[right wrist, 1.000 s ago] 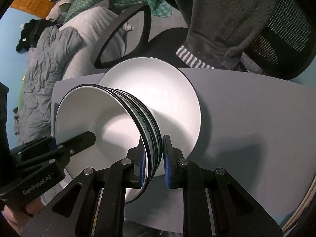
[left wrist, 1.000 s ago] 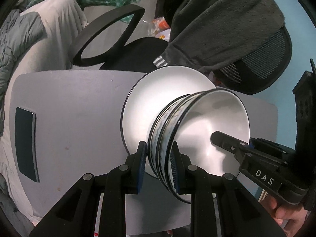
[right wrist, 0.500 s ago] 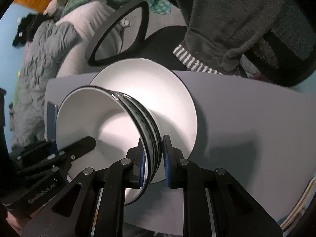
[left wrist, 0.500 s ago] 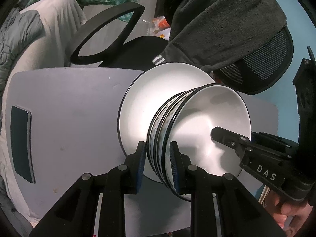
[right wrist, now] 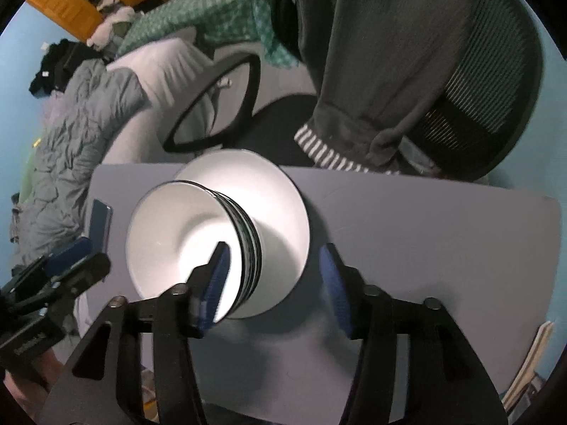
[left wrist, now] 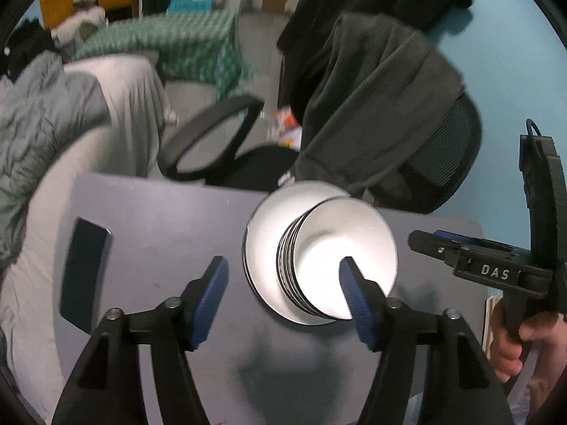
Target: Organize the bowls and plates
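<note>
A stack of white bowls with dark rims (left wrist: 340, 248) (right wrist: 184, 233) stands on a white plate (left wrist: 269, 233) (right wrist: 280, 198) on the grey table (left wrist: 170, 233) (right wrist: 425, 233). My left gripper (left wrist: 283, 276) is open and empty, raised above the stack, its fingers spread to either side of the bowls. My right gripper (right wrist: 273, 269) is open and empty too, also raised with fingers either side of the stack's rim. Each gripper shows in the other's view, the right (left wrist: 496, 269) and the left (right wrist: 53, 283).
A dark phone (left wrist: 85, 269) (right wrist: 101, 223) lies on the table's left part. An office chair (left wrist: 248, 156) (right wrist: 489, 81) draped with a grey garment stands behind the table. A bed with grey bedding (left wrist: 42, 120) is at left.
Both grippers have opened and let go of the bowl stack's rims, then pulled back and up. The bowls now rest on the plate.
</note>
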`<state>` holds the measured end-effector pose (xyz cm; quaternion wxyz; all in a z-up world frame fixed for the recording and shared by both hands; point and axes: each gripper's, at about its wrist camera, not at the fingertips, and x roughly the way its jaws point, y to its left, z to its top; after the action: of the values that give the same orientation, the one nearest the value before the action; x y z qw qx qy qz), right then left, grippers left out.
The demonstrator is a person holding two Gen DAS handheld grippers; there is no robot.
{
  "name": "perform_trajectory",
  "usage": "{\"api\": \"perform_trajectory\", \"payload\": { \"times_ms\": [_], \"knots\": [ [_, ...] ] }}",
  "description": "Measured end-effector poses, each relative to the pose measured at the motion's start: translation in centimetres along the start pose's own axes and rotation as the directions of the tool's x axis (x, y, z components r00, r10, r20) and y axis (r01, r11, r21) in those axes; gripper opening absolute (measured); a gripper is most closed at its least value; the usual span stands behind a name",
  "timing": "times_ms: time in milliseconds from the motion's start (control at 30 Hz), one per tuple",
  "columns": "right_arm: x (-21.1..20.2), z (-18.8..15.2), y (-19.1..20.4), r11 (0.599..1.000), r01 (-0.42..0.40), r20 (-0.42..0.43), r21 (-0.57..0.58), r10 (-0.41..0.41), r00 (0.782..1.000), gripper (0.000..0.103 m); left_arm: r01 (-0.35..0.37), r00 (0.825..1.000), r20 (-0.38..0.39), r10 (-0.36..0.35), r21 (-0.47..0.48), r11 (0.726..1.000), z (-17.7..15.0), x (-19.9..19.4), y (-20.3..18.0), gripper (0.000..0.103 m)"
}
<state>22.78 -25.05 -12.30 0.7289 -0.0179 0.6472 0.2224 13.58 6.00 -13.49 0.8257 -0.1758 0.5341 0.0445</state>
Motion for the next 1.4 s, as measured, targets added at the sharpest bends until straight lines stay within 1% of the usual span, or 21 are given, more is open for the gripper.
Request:
{"api": "perform_trajectory", "payload": {
  "times_ms": [100,133,267,467,533,667,767,933,1067,1167,1400],
  "knots": [
    [-2.5,-0.7,0.2,1.0,0.015,0.058,-0.014,-0.014,0.998,0.063,-0.018,0.996,0.085,0.015,0.037,0.999,-0.4,-2.9,-0.3,0.079],
    [-3.3,-1.1,0.4,0.999,0.024,0.075,-0.023,-0.022,0.997,0.063,-0.017,0.994,0.109,0.011,0.046,0.999,-0.7,-3.8,-0.4,0.08],
    [-6.0,-2.5,1.2,0.999,0.039,0.128,-0.033,-0.035,0.991,0.065,-0.012,0.983,0.185,0.003,0.051,0.999,-1.6,-7.1,-0.4,0.08],
    [-9.0,-4.6,2.0,1.0,0.023,0.19,-0.011,-0.021,0.982,0.066,-0.006,0.966,0.26,0.002,0.013,1.0,-3.3,-10.9,0.5,0.082],
    [-10.0,-5.2,2.2,1.0,0.019,0.21,0.004,-0.02,0.978,0.066,-0.002,0.961,0.276,0.002,-0.001,1.0,-3.7,-11.8,0.8,0.085],
    [-11.5,-6.3,2.6,0.999,0.032,0.242,0.02,-0.036,0.97,0.067,0.008,0.943,0.332,0.002,-0.03,1.0,-4.7,-13.7,1.4,0.086],
    [-12.5,-7.3,3.0,0.998,0.052,0.256,0.027,-0.057,0.965,0.068,-0.003,0.934,0.358,0.016,-0.036,0.999,-5.1,-14.6,1.6,0.086],
    [-13.8,-8.5,3.3,0.997,0.069,0.281,0.045,-0.078,0.957,0.068,0.007,0.925,0.379,0.019,-0.067,0.998,-5.6,-15.9,1.8,0.086],
    [-14.4,-9.1,3.4,0.995,0.082,0.296,0.052,-0.094,0.95,0.068,-0.024,0.915,0.401,0.045,-0.057,0.998,-6.0,-16.7,1.5,0.086],
    [-14.7,-9.3,3.6,0.995,0.084,0.31,0.058,-0.097,0.946,0.068,-0.03,0.915,0.401,0.046,-0.045,0.999,-6.1,-16.9,1.2,0.086],
    [-14.9,-9.4,3.6,0.995,0.077,0.315,0.066,-0.094,0.945,0.068,-0.036,0.91,0.411,0.045,-0.03,0.999,-6.1,-17.4,0.9,0.086]
  ]
}}
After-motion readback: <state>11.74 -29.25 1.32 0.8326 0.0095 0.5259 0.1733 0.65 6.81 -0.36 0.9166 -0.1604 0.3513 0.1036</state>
